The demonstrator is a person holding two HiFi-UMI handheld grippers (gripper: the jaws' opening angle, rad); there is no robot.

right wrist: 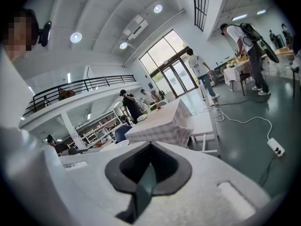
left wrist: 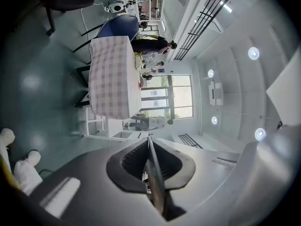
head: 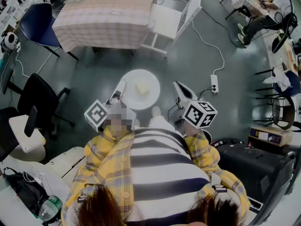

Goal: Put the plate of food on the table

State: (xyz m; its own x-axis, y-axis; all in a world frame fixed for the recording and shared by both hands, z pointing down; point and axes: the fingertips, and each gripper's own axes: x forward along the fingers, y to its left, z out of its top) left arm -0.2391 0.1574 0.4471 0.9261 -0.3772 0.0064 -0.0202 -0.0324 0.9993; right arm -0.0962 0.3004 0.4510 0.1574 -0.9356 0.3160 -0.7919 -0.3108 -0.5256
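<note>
Plate (head: pixel 134 101) rim sits pinched between left gripper (head: pixel 122 87) fingers.

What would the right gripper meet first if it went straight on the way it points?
Probably the checked-cloth table: the right gripper aims its fingers at its near end, nothing showing between, though depth is unclear.

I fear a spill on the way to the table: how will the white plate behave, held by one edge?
The plate looks rigid, so it likely won't flex, but the left gripper clamps only its rim, so it may droop or twist. The pale food block lies loose on it and could slide if the plate tilts.
</note>
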